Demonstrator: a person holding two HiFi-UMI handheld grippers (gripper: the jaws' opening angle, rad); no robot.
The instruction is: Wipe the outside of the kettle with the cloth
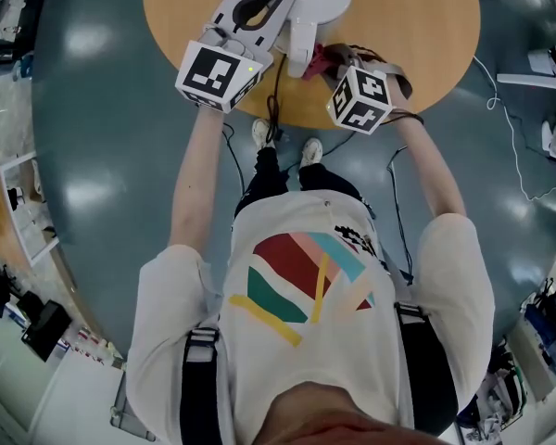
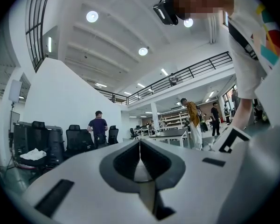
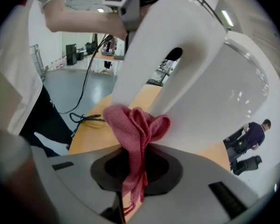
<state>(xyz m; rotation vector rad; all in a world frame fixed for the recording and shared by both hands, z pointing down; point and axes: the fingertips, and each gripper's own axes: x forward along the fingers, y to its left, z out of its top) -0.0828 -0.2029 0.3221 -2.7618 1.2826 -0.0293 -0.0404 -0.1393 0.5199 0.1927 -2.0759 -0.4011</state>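
Wooden round table (image 1: 426, 35) under the kettle (image 3: 214, 87), white and upright. Probably hard, smooth, slippery plastic; light if empty, so apt to slide under a push and best steadied by the handle. Left gripper (image 2: 140, 148) just beside the kettle, closed tight on nothing. Right gripper (image 3: 133, 169) low against the kettle, clamped on the red cloth (image 3: 137, 125): soft, limp, bunched against the foot of the kettle's handle.

No words, brands or numbers are legible. The left marker cube (image 1: 218, 74) and right marker cube (image 1: 361, 98) bear only black-and-white square patterns. The shirt print (image 1: 357, 239), at six o'clock from the right marker cube, is unreadable.
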